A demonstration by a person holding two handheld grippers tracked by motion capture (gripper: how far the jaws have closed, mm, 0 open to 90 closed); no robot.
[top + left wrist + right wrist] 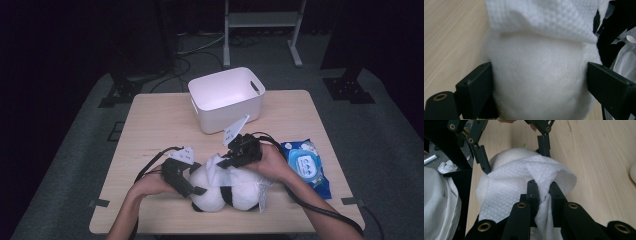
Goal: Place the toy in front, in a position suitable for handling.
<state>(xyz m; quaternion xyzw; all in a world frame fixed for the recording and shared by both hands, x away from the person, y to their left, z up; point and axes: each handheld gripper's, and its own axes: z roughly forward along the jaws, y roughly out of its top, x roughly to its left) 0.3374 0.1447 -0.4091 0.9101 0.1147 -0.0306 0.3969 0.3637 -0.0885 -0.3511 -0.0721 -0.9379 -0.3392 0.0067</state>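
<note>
An empty white plastic bin [226, 99] with handle slots sits at twelve o'clock on the pale wooden worktop [155, 125]; a blue wet-wipe packet [306, 167] (flap uppermost) lies at four o'clock.

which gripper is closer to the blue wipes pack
Right. The right gripper, shut on a white wipe, sits just left of the blue wipes pack. The left gripper clamps the panda plush farther left.

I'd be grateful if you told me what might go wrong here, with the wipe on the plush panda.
1. The right gripper pinches only a fold of the wipe, so it may slip free when dragged across the fur.
2. The left gripper clamps the soft plush panda; it could squirm or roll under the rubbing.
3. The white bin stands close behind and could get bumped.
</note>
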